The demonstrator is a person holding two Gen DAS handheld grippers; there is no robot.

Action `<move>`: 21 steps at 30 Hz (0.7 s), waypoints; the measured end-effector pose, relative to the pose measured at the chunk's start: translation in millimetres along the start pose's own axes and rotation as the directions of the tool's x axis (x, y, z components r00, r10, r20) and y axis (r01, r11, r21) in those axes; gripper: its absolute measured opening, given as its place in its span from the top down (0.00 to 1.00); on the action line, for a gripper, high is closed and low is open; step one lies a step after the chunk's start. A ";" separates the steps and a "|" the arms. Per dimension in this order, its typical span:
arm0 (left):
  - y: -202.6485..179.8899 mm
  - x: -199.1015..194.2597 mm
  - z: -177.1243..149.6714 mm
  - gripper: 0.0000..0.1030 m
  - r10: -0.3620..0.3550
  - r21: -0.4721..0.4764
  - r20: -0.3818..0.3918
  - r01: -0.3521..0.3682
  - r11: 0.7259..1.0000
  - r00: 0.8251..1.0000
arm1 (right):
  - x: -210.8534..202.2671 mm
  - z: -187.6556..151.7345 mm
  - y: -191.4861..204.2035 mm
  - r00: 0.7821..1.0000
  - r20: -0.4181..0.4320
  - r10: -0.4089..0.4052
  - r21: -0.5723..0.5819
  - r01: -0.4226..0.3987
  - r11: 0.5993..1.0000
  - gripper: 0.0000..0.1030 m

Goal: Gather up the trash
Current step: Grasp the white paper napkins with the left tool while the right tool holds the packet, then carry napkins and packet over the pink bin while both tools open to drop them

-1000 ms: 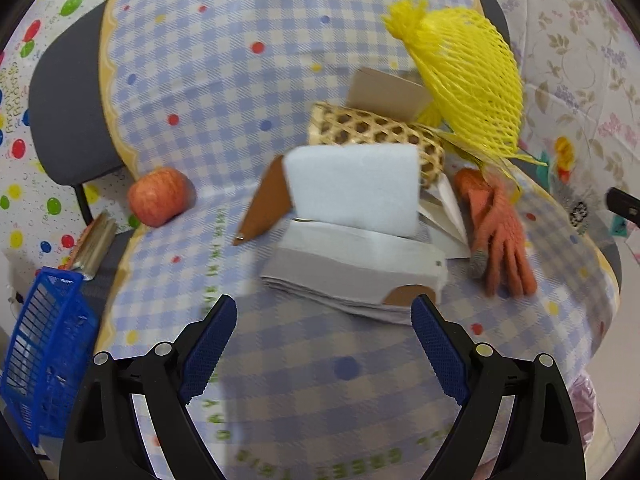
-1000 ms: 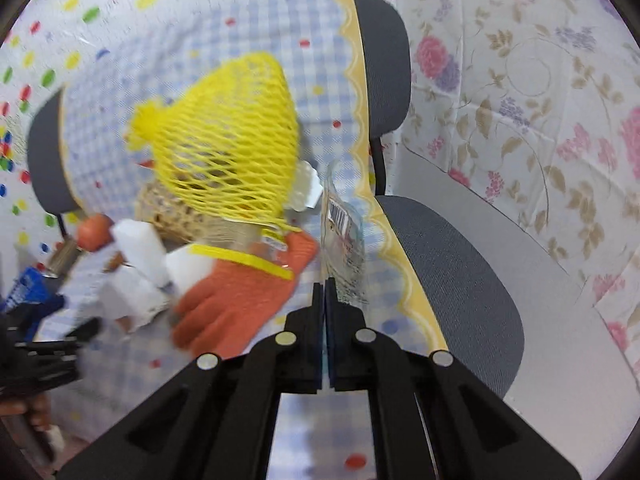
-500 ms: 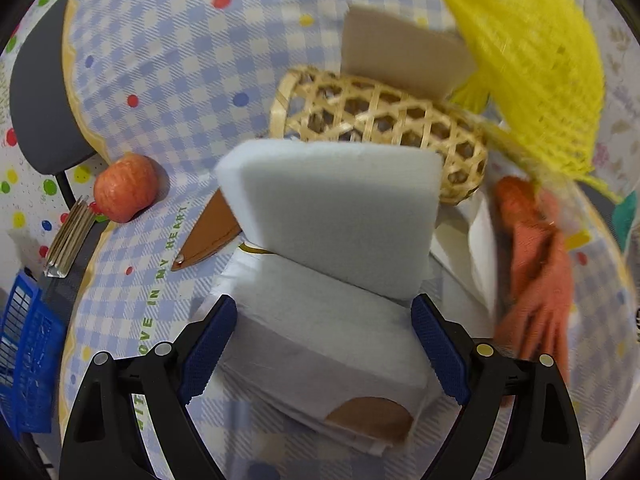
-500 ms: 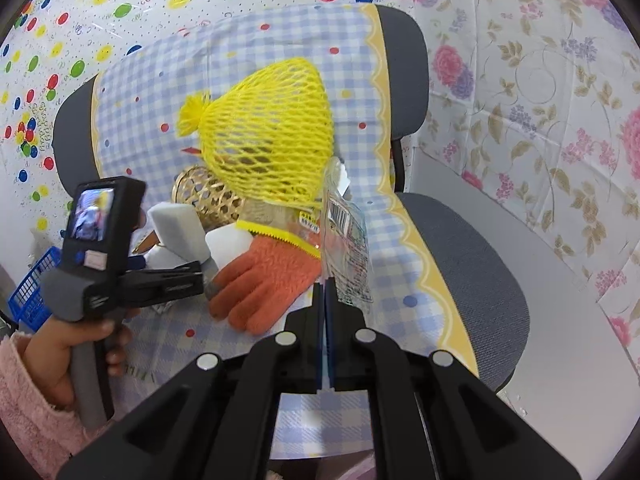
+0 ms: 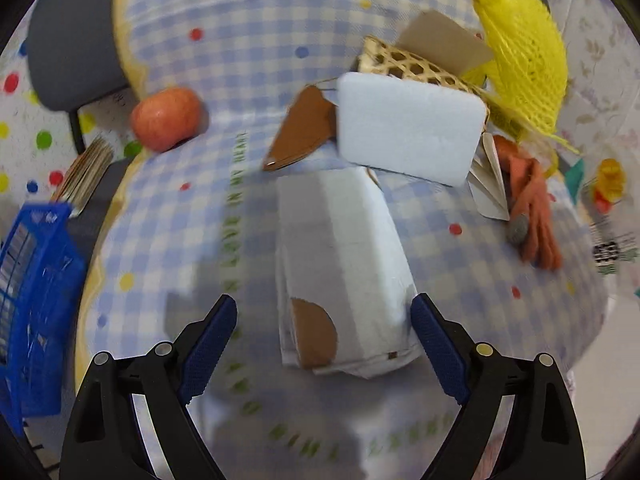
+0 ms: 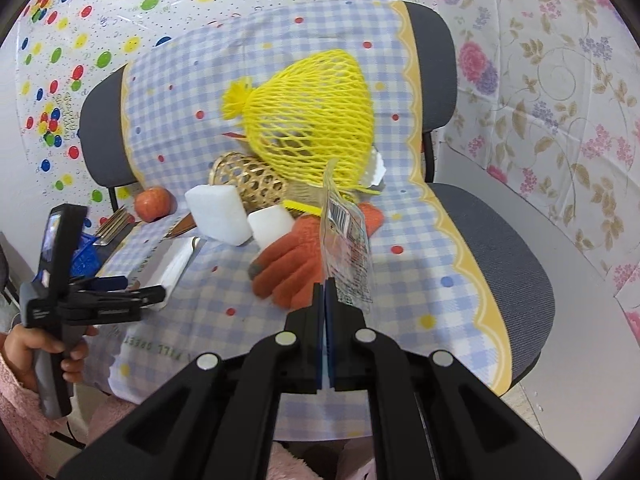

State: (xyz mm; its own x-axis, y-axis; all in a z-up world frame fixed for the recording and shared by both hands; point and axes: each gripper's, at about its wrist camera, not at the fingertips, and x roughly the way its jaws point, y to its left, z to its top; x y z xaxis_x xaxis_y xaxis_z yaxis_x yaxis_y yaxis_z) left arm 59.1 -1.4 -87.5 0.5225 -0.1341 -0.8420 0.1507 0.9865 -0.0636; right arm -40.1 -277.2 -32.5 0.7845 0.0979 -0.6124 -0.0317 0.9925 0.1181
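Observation:
In the left wrist view my left gripper [image 5: 324,300] is open, its blue pads on either side of the near end of a white folded paper packet [image 5: 340,248] with a brown patch, not touching it. Beyond the packet lie a white foam block [image 5: 408,128], a brown flat piece [image 5: 304,128], a piece of cardboard [image 5: 444,46] and a yellow net bag [image 5: 524,52]. My right gripper [image 6: 324,292] is shut on a clear plastic wrapper [image 6: 346,248] with a barcode, held upright above an orange glove [image 6: 296,256]. The left gripper [image 6: 140,286] shows there above the packet [image 6: 172,260].
Everything lies on a checked cloth [image 6: 400,280] draped over a grey office chair [image 6: 500,264]. An apple [image 5: 166,118], a wicker basket [image 5: 412,66] and the orange glove [image 5: 532,208] rest on it. A blue plastic basket [image 5: 28,292] stands off its left edge. A hand [image 6: 60,356] holds the left gripper.
My left gripper went in close to the foam block, then drew back and turned, so the packet now lies lengthwise between its fingers. My right gripper pulled back with the wrapper still in it.

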 end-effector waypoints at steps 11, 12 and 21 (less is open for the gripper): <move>-15.2 20.0 17.8 0.15 0.023 -0.033 0.030 -0.022 0.999 0.999 | 6.5 -2.6 3.6 1.000 -0.019 0.019 0.022 -0.018 1.000 0.98; -14.2 19.9 18.7 0.16 0.020 -0.044 0.036 -0.018 0.999 0.999 | 5.5 -2.7 3.2 1.000 -0.019 0.018 0.020 -0.017 1.000 0.98; -8.9 -9.1 7.4 0.87 -0.048 -0.009 0.108 0.049 0.999 0.993 | -3.3 -8.4 2.6 0.998 -0.021 0.057 0.040 -0.056 0.998 0.98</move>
State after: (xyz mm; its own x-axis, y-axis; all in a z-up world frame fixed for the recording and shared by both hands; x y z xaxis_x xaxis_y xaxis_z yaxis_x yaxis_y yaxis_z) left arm 59.2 -9.7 -75.4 0.6020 -0.1905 -0.7755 0.1686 0.9796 -0.1097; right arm -48.0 -274.3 -36.8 0.7680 0.1558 -0.6212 -0.0509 0.9817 0.1833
